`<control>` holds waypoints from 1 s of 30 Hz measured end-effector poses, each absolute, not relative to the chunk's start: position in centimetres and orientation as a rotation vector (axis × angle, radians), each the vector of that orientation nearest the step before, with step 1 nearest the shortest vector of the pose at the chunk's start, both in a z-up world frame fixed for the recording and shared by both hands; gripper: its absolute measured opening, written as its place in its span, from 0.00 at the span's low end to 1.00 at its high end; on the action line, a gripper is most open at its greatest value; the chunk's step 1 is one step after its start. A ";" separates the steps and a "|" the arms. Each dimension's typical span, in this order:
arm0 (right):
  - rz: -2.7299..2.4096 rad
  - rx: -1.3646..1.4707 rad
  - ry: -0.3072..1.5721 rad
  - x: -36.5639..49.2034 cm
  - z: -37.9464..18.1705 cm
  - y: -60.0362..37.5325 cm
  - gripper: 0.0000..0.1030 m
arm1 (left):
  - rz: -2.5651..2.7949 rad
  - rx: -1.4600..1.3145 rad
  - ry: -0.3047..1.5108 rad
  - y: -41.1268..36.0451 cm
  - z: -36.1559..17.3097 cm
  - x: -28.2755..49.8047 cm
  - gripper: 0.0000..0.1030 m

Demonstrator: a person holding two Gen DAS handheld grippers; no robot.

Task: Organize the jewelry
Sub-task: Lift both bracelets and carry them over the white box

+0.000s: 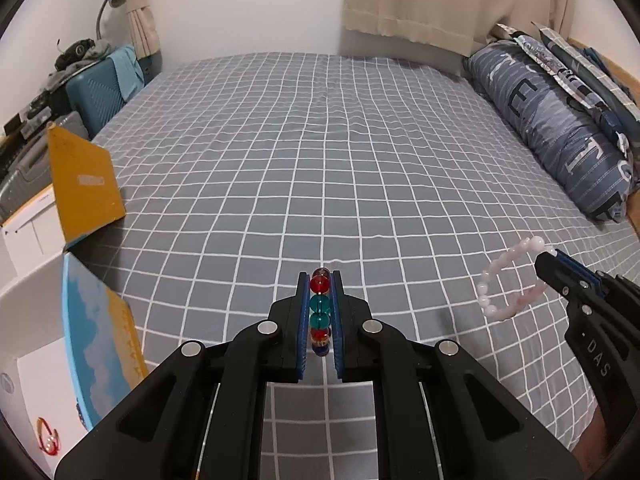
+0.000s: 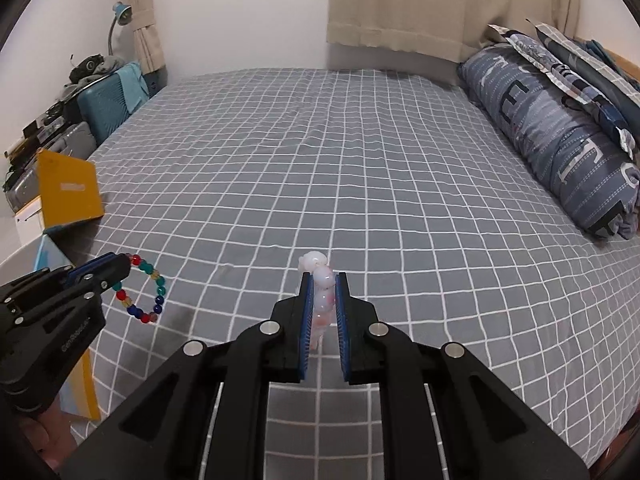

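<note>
- Above the checked bedsheet (image 1: 320, 160), left gripper (image 1: 320, 280) is clamped on a multicoloured bead bracelet (image 1: 320, 308), lifted off the bed.
- Right gripper (image 2: 324, 280) pinches a pale pink bead bracelet (image 2: 323, 300), hanging clear.

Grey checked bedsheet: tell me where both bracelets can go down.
The grey checked bedsheet lies bare from the yellow cardboard box on the left to the blue striped pillow on the right. The left edge is crowded with boxes and suitcases.
</note>
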State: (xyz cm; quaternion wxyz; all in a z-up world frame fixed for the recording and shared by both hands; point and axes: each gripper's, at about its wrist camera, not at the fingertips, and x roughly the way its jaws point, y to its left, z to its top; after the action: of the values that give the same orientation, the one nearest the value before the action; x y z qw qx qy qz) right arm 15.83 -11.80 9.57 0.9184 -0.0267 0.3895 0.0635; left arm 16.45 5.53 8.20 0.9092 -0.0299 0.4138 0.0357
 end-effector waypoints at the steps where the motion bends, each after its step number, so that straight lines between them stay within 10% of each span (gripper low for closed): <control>1: 0.134 -0.054 0.799 15.4 9.7 -11.6 0.10 | 0.075 -0.062 0.853 5.6 8.3 16.2 0.09; 30: 0.332 -0.075 0.725 8.5 16.3 -0.2 0.10 | 0.215 -0.108 0.774 14.6 15.0 7.2 0.09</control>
State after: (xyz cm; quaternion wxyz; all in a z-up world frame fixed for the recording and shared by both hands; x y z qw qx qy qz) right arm 8.53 -0.19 16.27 0.9208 -0.0366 0.3531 0.1618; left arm 7.19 14.56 15.01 0.9191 -0.0526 0.3763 0.1046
